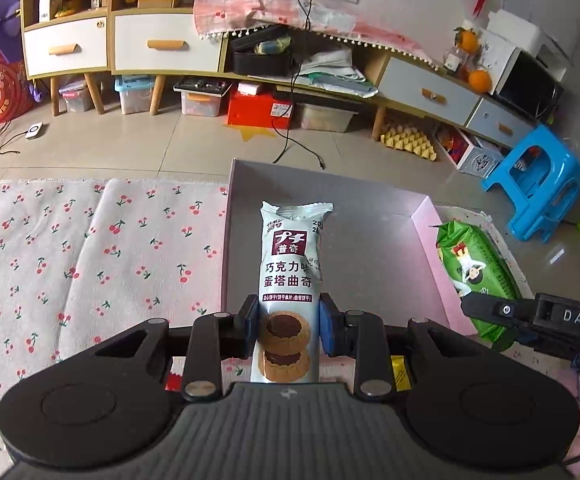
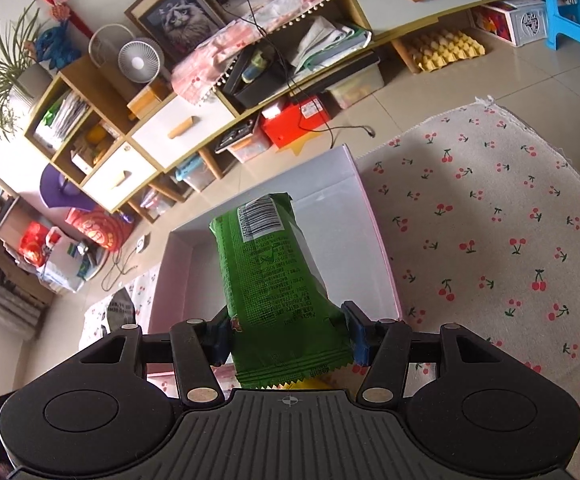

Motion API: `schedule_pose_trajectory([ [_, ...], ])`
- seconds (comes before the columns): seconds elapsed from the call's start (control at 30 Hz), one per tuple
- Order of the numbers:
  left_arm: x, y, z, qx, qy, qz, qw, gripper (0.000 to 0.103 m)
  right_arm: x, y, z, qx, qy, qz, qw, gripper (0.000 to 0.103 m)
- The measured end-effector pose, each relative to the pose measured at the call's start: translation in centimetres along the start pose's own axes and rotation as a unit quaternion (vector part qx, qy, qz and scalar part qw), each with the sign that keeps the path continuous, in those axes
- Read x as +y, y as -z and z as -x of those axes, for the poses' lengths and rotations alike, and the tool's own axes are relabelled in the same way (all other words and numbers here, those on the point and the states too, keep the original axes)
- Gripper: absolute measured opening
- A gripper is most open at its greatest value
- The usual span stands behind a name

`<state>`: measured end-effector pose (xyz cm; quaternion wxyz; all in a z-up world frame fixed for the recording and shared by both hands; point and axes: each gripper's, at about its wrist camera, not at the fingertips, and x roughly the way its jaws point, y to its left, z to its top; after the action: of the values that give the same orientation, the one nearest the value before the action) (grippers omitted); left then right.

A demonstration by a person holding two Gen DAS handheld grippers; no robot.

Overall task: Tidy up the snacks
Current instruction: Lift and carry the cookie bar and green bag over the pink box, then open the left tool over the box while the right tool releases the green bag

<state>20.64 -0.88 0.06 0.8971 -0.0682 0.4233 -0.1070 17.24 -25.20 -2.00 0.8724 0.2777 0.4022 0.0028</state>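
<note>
Two snack packets are held above the shallow pink cardboard box (image 1: 430, 248), and nothing is seen lying inside it, so the sorting is judged barely begun. A white chocolate-tart cookie packet (image 1: 290, 272) is pinched between the fingers of the left gripper (image 1: 289, 330) over the box's floor. A green foil snack packet (image 2: 274, 280) is clamped by the right gripper (image 2: 288, 336) over the box's near edge. Under the box a cherry-print cloth (image 1: 70, 264) covers the table; beyond the box are tiled floor, a low wooden cabinet (image 1: 162, 44) and a blue plastic stool (image 1: 538, 184).
</note>
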Motion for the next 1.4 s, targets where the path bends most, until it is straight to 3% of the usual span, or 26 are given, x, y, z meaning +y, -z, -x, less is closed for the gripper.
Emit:
schedule_pose_trajectory([
  [0.23, -0.4, -1.7, -2.9, -0.012, -0.001, 0.004, 0.9999, 0.027, -0.8, -0.2, -0.9, -0.012, 0.010, 0.011, 1.000, 0.054],
  [0.4, -0.7, -1.6, -4.7, -0.003, -0.034, -0.011, 0.9993, 0.027, -1.4, -0.8, -1.8, -0.017, 0.010, 0.005, 1.000, 0.054],
  [0.57, -0.9, -1.0, -5.1, 0.006, -0.063, -0.030, 0.9975, 0.028, -1.1, -0.7, -2.9, -0.009, 0.020, 0.013, 1.000, 0.055],
  [0.87, -1.3, -0.8, -5.1, 0.021, -0.067, -0.037, 0.9968, 0.030, 0.2, 0.0, -3.3, -0.002, 0.029, 0.059, 0.998, 0.056],
  [0.9, -1.5, -0.9, -5.1, 0.020, -0.067, -0.041, 0.9967, 0.031, 0.3, 0.0, -3.2, -0.004, 0.026, 0.057, 0.998, 0.058],
  [1.0, -1.8, -0.9, -4.6, 0.013, -0.062, -0.051, 0.9967, 0.045, 0.4, -0.2, -2.6, -0.013, 0.025, 0.049, 0.998, 0.074],
  [1.27, -2.2, -0.8, -2.6, 0.001, -0.047, -0.057, 0.9973, 0.066, 0.5, -0.8, -1.0, -0.021, 0.023, 0.052, 0.998, 0.075],
  [1.4, -2.5, -0.5, -1.3, -0.001, -0.038, -0.062, 0.9973, 0.075, 0.8, -0.8, 0.1, -0.022, 0.028, 0.054, 0.998, 0.081],
])
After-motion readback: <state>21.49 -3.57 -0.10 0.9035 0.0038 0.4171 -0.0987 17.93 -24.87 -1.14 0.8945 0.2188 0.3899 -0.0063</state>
